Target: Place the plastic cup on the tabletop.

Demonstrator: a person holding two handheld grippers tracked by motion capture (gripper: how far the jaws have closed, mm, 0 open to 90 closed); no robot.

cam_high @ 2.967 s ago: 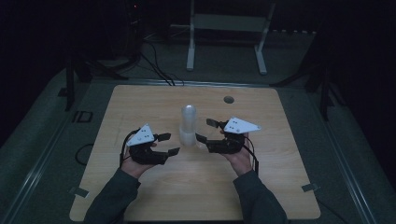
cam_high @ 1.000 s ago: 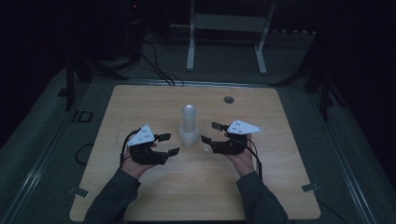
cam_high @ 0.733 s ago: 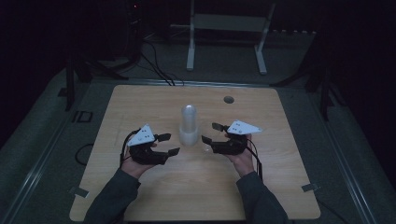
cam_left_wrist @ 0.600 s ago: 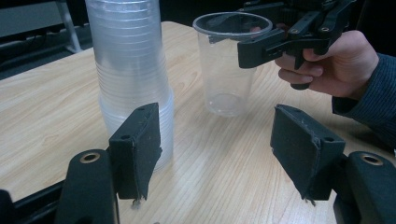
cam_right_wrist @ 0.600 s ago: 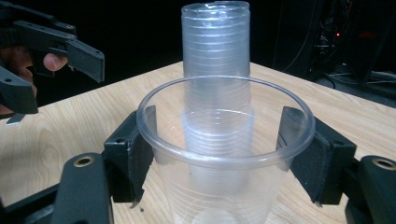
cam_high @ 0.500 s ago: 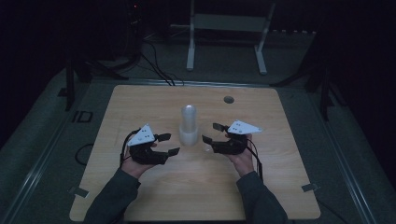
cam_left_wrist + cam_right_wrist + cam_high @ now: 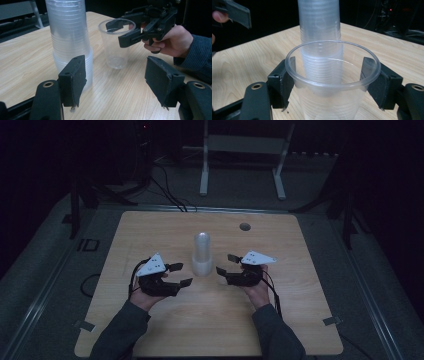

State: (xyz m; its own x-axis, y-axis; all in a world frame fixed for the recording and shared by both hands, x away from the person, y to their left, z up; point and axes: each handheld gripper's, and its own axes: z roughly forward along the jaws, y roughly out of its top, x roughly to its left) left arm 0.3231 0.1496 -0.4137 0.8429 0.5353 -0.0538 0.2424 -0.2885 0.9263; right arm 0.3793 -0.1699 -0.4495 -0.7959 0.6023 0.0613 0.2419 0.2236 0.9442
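A tall stack of clear plastic cups [image 7: 202, 254] stands upside down at the middle of the wooden table [image 7: 150, 230]. A single clear cup [image 7: 116, 45] stands upright on the table just right of the stack. My right gripper [image 7: 226, 264] is shut on that cup [image 7: 329, 82], with a pad pressed on each side just under its rim. My left gripper [image 7: 180, 274] is open and empty, a little left of the stack. Its jaws [image 7: 117, 77] point at the stack [image 7: 68, 37] and the single cup, touching neither.
A small dark round hole [image 7: 245, 226] sits in the tabletop at the back right. A white metal stand [image 7: 242, 150] and cables [image 7: 165, 190] lie on the floor beyond the table. The person's sleeves [image 7: 125, 330] come in over the near edge.
Since three seconds ago my right gripper has shifted slightly to the right, away from the stack. Over the last second neither gripper has visibly moved.
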